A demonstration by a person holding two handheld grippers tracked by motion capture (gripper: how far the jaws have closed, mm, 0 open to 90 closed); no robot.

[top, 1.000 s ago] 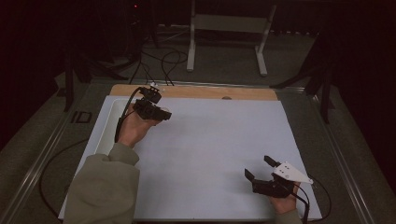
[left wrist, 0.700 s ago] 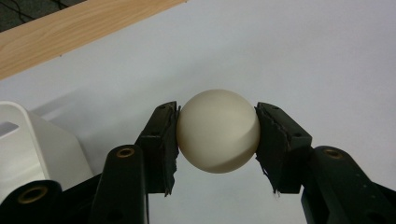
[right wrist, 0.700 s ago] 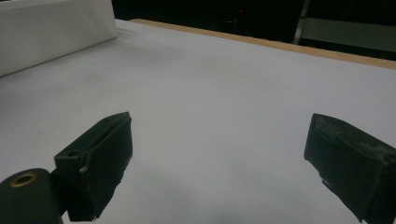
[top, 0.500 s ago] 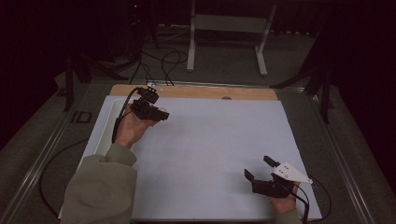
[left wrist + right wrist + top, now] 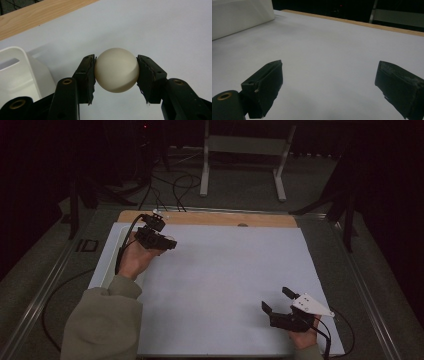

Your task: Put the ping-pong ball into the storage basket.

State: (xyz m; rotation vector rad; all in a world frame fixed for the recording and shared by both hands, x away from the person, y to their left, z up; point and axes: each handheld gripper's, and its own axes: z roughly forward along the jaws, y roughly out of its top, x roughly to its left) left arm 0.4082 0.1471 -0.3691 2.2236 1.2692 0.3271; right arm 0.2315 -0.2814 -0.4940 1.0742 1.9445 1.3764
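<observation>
White matte sheeting is covering the table [image 5: 225,270], with a wood strip [image 5: 210,218] along its far edge. A white plastic bin [image 5: 22,75] is sitting just beside the left gripper [image 5: 116,72], nearer it than the right gripper [image 5: 329,87], whose jaws are gaping wide with nothing between them. The left pads are clamping a smooth cream ball [image 5: 116,70] by its sides.

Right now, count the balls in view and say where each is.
1. The cream ball is clamped in the left gripper, above the white sheet beside the white bin. The bin's inside may hide more.
</observation>
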